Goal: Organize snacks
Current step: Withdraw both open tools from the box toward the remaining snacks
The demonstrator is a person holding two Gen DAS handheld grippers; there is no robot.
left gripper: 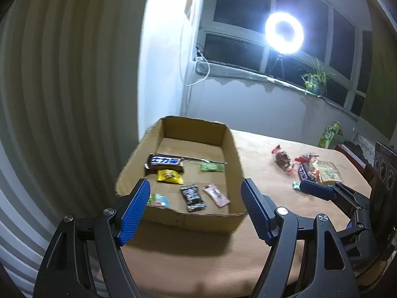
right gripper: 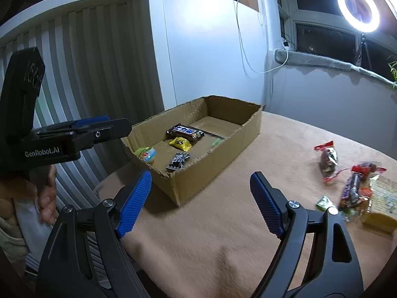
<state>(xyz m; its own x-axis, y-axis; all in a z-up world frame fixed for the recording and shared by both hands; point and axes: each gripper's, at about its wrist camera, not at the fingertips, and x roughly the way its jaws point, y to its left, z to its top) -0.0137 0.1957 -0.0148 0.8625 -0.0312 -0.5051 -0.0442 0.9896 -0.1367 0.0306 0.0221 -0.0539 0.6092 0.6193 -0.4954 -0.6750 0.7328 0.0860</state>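
Note:
An open cardboard box (left gripper: 233, 149) (right gripper: 223, 154) sits at the table's far left. Inside lie a dark chocolate bar (left gripper: 165, 161) (right gripper: 184, 131), a yellow packet (left gripper: 170, 176) (right gripper: 180, 144), a black packet (left gripper: 193, 197) (right gripper: 178, 161), a pink packet (left gripper: 216, 195), a green one (left gripper: 212, 167) and a colourful one (left gripper: 158, 200). Loose snacks (left gripper: 310, 168) (right gripper: 357, 188) are heaped on the right. My left gripper (left gripper: 196, 186) hangs open and empty before the box's near wall. My right gripper (right gripper: 201, 176) is open and empty over bare cloth, between box and heap.
A small green candy (right gripper: 323, 203) and a red-ended packet (right gripper: 327, 161) lie apart from the heap. A green carton (left gripper: 330, 134) stands at the table's far right edge. A ring light (left gripper: 284, 32) and a plant (left gripper: 315, 79) are at the window. Ribbed curtain on the left.

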